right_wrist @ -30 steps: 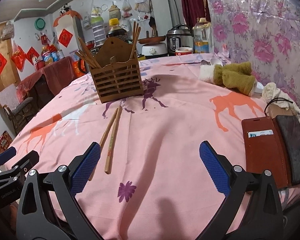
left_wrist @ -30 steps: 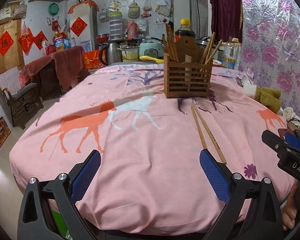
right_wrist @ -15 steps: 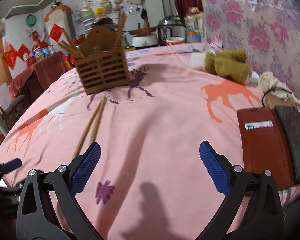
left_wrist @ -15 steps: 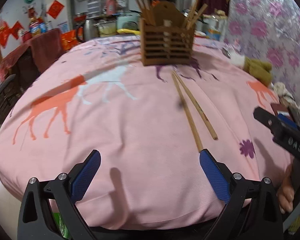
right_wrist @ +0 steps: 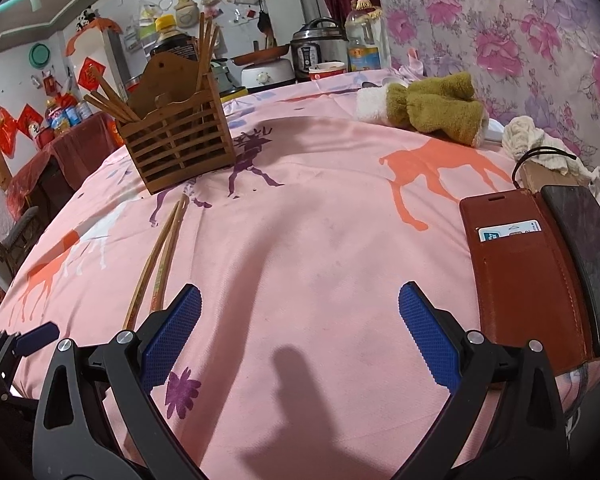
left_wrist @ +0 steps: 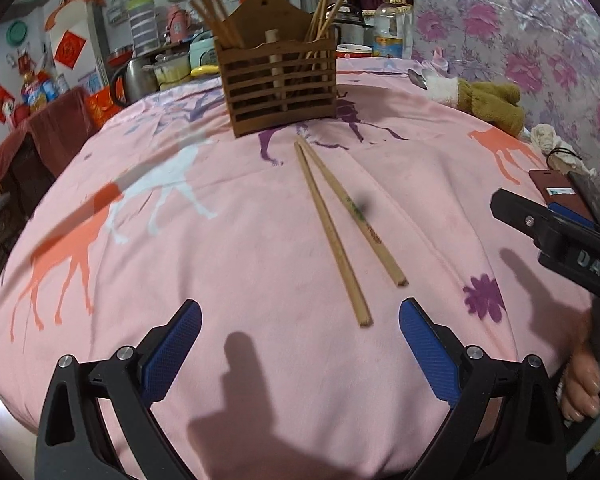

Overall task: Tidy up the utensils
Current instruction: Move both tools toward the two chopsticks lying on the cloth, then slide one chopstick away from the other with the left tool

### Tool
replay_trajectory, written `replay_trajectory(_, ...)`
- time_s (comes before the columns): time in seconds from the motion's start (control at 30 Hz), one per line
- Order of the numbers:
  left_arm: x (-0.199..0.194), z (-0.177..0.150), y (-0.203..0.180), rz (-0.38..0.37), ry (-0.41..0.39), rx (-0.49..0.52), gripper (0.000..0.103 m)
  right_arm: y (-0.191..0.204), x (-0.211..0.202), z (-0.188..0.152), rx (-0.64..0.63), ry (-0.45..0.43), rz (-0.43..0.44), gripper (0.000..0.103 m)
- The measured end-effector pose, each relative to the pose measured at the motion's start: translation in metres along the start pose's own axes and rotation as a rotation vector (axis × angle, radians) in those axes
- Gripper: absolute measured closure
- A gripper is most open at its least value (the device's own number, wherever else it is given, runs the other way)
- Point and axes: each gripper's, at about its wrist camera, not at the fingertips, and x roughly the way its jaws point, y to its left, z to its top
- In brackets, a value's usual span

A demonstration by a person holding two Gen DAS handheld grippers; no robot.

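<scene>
Two wooden chopsticks point(left_wrist: 340, 224) lie side by side on the pink tablecloth point(left_wrist: 220, 260), pointing toward a brown slatted wooden holder point(left_wrist: 280, 88) that holds several chopsticks. My left gripper point(left_wrist: 300, 344) is open and empty, just short of the chopsticks' near ends. My right gripper point(right_wrist: 300, 336) is open and empty over the cloth; the chopsticks point(right_wrist: 156, 264) lie to its left and the holder point(right_wrist: 176, 140) stands further back. The right gripper also shows at the right edge of the left wrist view point(left_wrist: 556, 232).
An open brown wallet case with a phone point(right_wrist: 540, 268) lies at the right. A green and white stuffed toy point(right_wrist: 424, 108) and a cream cloth bundle point(right_wrist: 540, 140) lie behind it. Pots, bottles and a rice cooker point(right_wrist: 316, 48) stand beyond the table's far edge.
Both grippers have moved forward over the table. The chopsticks and the holder now appear nearer and larger in both views. Both grippers stay open.
</scene>
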Motion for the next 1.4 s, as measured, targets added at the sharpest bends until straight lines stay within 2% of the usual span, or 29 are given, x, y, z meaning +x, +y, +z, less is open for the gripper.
replay_trajectory(0.03,0.002,0.002,-0.001,0.006,-0.003,0.006,0.009,-0.001,0.0,0.0,0.004,0.0,-0.001,0.008)
replay_trajectory(0.1,0.008,0.006,-0.005,0.006,-0.001,0.013,0.022,-0.002,0.001,0.0,0.011,0.003,-0.002,0.008)
replay_trajectory(0.23,0.014,0.006,-0.011,0.004,0.001,0.033,0.039,-0.004,0.004,0.0,0.021,0.015,0.004,0.008)
replay_trajectory(0.3,0.015,0.006,-0.012,0.001,0.0,0.038,0.056,-0.005,0.005,0.0,0.023,0.021,0.007,0.008)
replay_trajectory(0.33,0.015,0.006,-0.011,-0.002,0.001,0.036,0.061,-0.005,0.005,0.0,0.023,0.022,0.008,0.008)
replay_trajectory(0.4,0.017,0.006,-0.008,-0.011,0.005,0.023,0.079,-0.004,0.005,0.0,0.022,0.023,0.009,0.008)
replay_trajectory(0.47,0.018,0.006,-0.003,-0.006,0.003,0.001,0.091,-0.004,0.006,0.0,0.022,0.024,0.009,0.008)
replay_trajectory(0.5,0.018,0.006,-0.001,-0.002,0.002,-0.011,0.094,-0.004,0.006,0.0,0.022,0.025,0.009,0.008)
replay_trajectory(0.73,0.012,-0.003,0.048,0.043,0.009,-0.186,0.094,-0.003,0.006,-0.001,0.017,0.021,0.011,0.008)
replay_trajectory(0.83,0.008,-0.008,0.064,0.054,0.006,-0.231,0.094,-0.003,0.005,-0.001,0.014,0.018,0.011,0.008)
replay_trajectory(0.97,0.005,-0.012,0.071,0.028,0.004,-0.252,0.092,-0.002,0.005,-0.001,0.011,0.019,0.012,0.008)
replay_trajectory(1.03,0.004,-0.012,0.069,0.024,0.001,-0.243,0.084,-0.002,0.005,-0.001,0.01,0.018,0.013,0.008)
replay_trajectory(1.1,0.004,-0.011,0.065,0.034,-0.005,-0.231,0.058,-0.001,0.005,-0.001,0.008,0.018,0.015,0.008)
replay_trajectory(1.2,0.01,-0.009,0.062,0.058,-0.006,-0.219,0.056,-0.001,0.004,-0.001,0.004,0.017,0.018,0.008)
replay_trajectory(1.23,0.01,-0.009,0.062,0.061,-0.011,-0.219,0.056,0.0,0.004,-0.002,0.002,0.016,0.019,0.008)
replay_trajectory(1.27,0.01,-0.009,0.063,0.066,-0.015,-0.221,0.07,0.0,0.004,-0.002,0.0,0.015,0.02,0.008)
replay_trajectory(1.3,0.01,-0.01,0.065,0.073,-0.018,-0.224,0.094,0.0,0.004,-0.002,-0.003,0.014,0.021,0.008)
replay_trajectory(1.33,0.009,-0.01,0.068,0.06,-0.019,-0.231,0.095,0.001,0.004,-0.002,-0.004,0.014,0.021,0.008)
replay_trajectory(1.4,0.007,-0.011,0.073,0.085,-0.024,-0.25,0.097,0.002,0.003,-0.002,-0.01,0.01,0.022,0.008)
